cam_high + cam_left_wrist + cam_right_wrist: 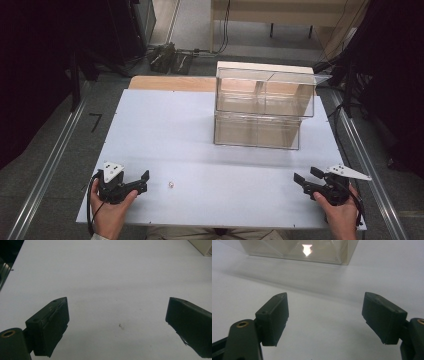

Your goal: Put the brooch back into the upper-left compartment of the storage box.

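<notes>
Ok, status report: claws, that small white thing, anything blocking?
Left claw open, empty. Right claw open, empty. Small white piece on table, just right of left claw. Path clear.

Ahead of me the white worktop (200, 130) carries a clear plastic case (260, 107) of two stacked tiers at its far right, the upper tier divided down the middle. A wooden board (170, 83) shows just behind the worktop's far edge. Metal rails (47, 170) run along the grey floor (107, 100) on both sides, a black tape mark (95, 121) lies left, and a pale bench (280, 12) stands well back.
</notes>
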A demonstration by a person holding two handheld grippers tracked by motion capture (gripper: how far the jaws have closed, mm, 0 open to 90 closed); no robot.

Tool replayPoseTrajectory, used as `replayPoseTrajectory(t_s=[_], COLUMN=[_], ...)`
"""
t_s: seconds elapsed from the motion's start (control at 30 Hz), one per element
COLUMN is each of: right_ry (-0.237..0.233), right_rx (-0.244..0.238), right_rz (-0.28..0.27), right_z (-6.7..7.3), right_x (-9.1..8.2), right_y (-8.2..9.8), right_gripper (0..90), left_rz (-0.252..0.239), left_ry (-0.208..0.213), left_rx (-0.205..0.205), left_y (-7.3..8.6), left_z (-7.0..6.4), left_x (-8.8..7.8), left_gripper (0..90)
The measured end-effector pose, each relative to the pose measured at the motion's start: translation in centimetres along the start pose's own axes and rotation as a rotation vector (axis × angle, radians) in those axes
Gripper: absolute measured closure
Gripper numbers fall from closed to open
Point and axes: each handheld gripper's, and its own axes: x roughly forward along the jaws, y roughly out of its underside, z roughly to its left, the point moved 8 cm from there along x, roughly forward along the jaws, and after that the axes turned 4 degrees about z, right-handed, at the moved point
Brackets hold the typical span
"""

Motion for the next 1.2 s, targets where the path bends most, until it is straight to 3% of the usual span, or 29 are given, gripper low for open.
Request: replayPoseTrajectory(t_s=[0.3,0.83,1.2], right_ry=[-0.004,0.0,-0.001], right_rx=[-0.006,-0.007,-0.011], right_rz=[-0.002,0.0,0.003], right_z=[0.1,0.2,0.2], right_x=[0.0,0.1,0.1], right_y=[0.0,0.0,0.0], right_gripper=[20.3,20.3,20.3], left_rz=[0.008,0.012,0.027], left_ry=[0.003,0.003,0.026], left_rx=[0.036,0.06,0.071], left_y=[0.0,0.1,0.2], left_z=[-0.9,-1.4,-2.3], left_x=[0.2,0.5,0.9], left_gripper=[5.9,5.9,6.8])
